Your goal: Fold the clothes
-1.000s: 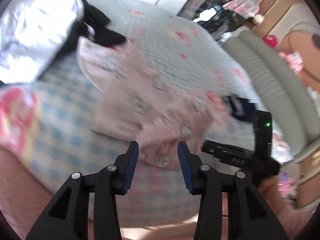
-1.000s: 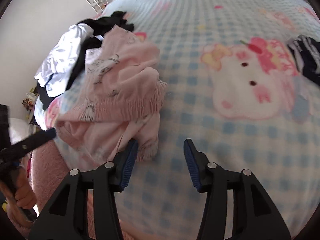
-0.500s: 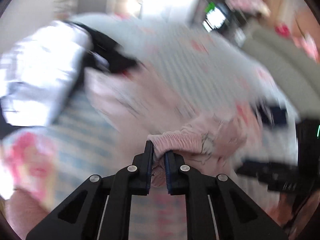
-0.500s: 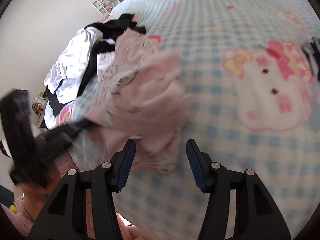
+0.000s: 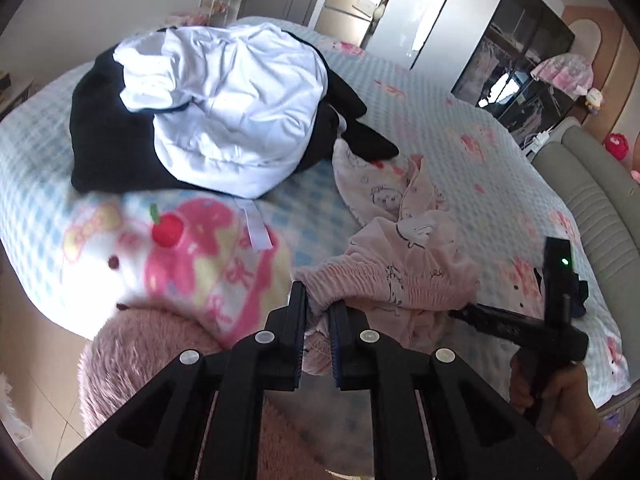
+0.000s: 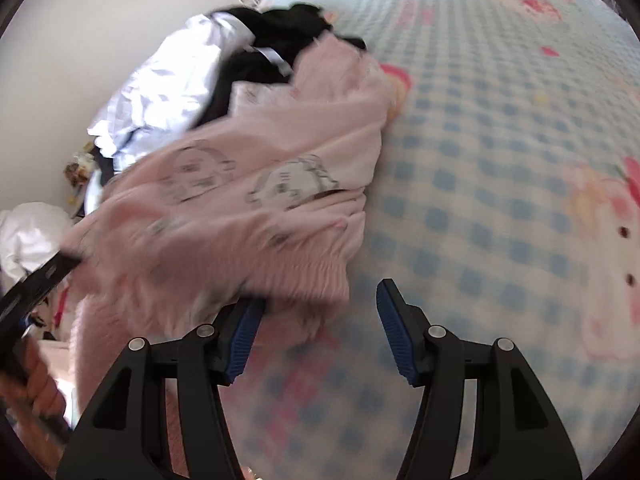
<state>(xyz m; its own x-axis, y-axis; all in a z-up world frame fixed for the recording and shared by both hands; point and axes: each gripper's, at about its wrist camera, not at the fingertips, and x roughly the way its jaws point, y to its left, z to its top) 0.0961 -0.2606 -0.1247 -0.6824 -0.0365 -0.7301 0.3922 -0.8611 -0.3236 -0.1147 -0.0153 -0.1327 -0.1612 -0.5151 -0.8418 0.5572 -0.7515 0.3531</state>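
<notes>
**Left clamped, right narrowing**

My left gripper (image 5: 318, 320), black-armed with blue ribbed pads, points downward with its jaws pinched tight on the gathered waistband of the pale pink printed garment (image 5: 404, 280). My right gripper (image 6: 316, 328) tilts downward too; its jaws have just been closing, yet they stand apart, the garment's hem at the left pad only.

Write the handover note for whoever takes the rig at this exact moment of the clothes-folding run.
Left gripper: shut on the elastic waistband of the pink garment.
Right gripper: open, jaws just been closing, pads beside the waistband's other end, not gripping.
Garment bunched at the near edge of the bed; white and black clothes piled behind.
Done: one grip. Left: second grip, spread, fold.
</notes>
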